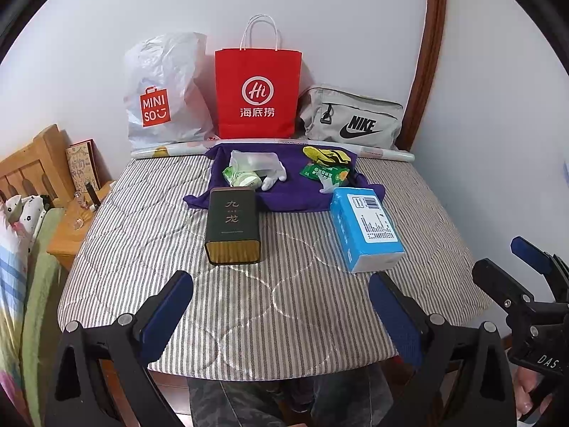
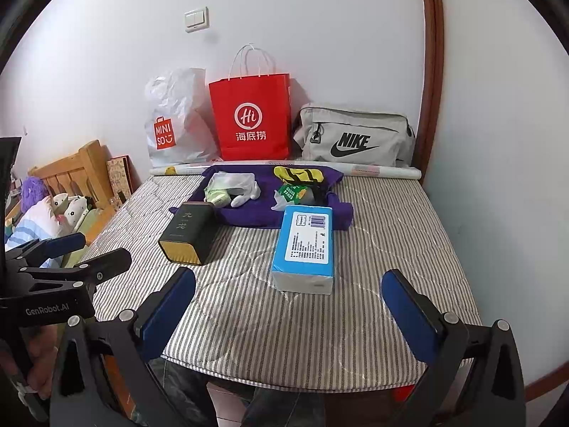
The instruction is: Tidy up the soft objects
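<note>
Two handheld tongs hover side by side above the near edge of a table covered with a grey-and-white striped quilted pad point(image 1: 302, 306). The left gripper point(image 1: 281, 315) has its blue-padded fingers spread wide and holds nothing. The right gripper point(image 2: 290, 315) is also spread wide and empty. A hand point(image 2: 39, 363) grips the left tool's handle at the lower left of the right wrist view.

On the pad ahead, a dark green tin point(image 1: 233, 226) with a gold end lies on its side, left of centre. To its right, apart from it, lies a blue tissue pack point(image 1: 366, 227) with a printed label facing up. Behind both, a purple cloth point(image 1: 295, 174) is spread out. The tin's far end and the tissue pack's far end both overlap the cloth's near edge.

On the cloth's left part sit a clear plastic bag point(image 1: 254, 162), a green-and-white packet point(image 1: 240, 178) and a white glove point(image 1: 275, 178), bunched together. On its right part lie a yellow-and-black fabric item point(image 1: 329, 156) and a green snack packet point(image 1: 323, 172), just beside each other.

Against the white wall at the back stand a white Miniso plastic bag point(image 1: 167, 96), a red paper bag point(image 1: 258, 94) with white handles and a grey Nike bag point(image 1: 352, 119), in a row from left to right. A rolled sheet point(image 1: 270, 146) lies along the table's far edge in front of them.
</note>
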`<act>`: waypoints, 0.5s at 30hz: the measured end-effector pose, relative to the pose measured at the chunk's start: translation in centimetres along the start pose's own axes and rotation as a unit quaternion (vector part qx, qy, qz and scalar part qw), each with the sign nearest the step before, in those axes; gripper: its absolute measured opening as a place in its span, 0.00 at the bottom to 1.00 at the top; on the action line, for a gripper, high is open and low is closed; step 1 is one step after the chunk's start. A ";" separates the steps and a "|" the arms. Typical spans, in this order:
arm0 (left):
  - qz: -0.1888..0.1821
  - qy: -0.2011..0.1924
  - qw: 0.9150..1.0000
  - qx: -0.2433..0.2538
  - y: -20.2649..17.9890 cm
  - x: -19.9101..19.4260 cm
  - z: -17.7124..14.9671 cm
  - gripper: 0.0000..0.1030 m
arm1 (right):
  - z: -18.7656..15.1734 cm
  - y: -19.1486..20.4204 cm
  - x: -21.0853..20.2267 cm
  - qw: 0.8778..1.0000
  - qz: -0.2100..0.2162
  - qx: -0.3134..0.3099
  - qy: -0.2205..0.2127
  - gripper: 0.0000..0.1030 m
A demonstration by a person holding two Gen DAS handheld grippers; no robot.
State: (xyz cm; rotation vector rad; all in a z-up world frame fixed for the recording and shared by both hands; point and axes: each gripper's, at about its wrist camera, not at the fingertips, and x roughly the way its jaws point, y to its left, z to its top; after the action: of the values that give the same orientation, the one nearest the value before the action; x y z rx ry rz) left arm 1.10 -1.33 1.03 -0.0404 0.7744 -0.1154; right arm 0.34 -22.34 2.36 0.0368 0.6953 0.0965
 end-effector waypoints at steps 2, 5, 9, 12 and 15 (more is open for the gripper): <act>0.000 0.000 1.000 0.000 0.0 0.0 0.0 0.97 | 0.0 0.0 0.0 1.000 -0.001 0.000 0.000 1.00; 0.000 -0.001 1.000 0.000 0.0 0.0 0.0 0.97 | -0.1 -0.1 -0.1 1.000 0.000 0.001 0.001 1.00; -0.002 0.000 1.000 0.001 -0.1 0.0 -0.1 0.97 | -0.1 -0.1 -0.1 1.000 -0.001 0.001 0.002 1.00; -0.002 0.000 1.000 0.001 -0.1 0.0 -0.1 0.97 | -0.1 -0.2 -0.1 1.000 -0.001 0.001 0.001 1.00; -0.001 0.000 1.000 0.002 -0.1 0.0 -0.1 0.97 | -0.1 -0.2 -0.1 1.000 -0.001 0.002 0.001 1.00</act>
State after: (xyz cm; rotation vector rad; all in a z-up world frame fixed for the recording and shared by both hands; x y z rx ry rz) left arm 0.96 -1.47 0.99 -0.0369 0.7740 -0.1197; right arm 0.20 -22.52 2.30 0.0394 0.6984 0.0940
